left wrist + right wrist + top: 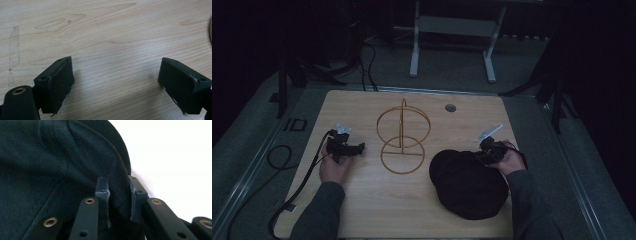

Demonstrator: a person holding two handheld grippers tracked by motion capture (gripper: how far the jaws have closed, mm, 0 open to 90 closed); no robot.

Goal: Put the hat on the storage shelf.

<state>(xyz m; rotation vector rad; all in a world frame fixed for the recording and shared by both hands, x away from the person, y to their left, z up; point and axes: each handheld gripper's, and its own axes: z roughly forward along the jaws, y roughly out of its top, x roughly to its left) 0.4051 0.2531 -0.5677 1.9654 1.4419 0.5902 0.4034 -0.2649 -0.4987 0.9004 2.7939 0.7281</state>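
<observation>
A black cloth cap (pixel 468 185) lies on the wooden table (pixel 362 200) at the front right. My right gripper (pixel 484 155) rests at the cap's far right edge, held by a hand. In the right gripper view, the right gripper (pixel 119 200) is shut on a fold of the black cap (pixel 50 170), the pads pinching its rim. A gold wire stand (pixel 403 137) made of rings stands at mid-table. To its left my left gripper (pixel 357 148) lies low over bare wood. In the left gripper view, the left gripper (pixel 116 82) stands open with nothing between its pads.
A round grommet hole (pixel 450 107) sits in the table near the far edge. A black cable (pixel 297 190) trails off the left side. Behind the table, a white frame (pixel 452 40) stands on the floor. Dark stands flank both sides.
</observation>
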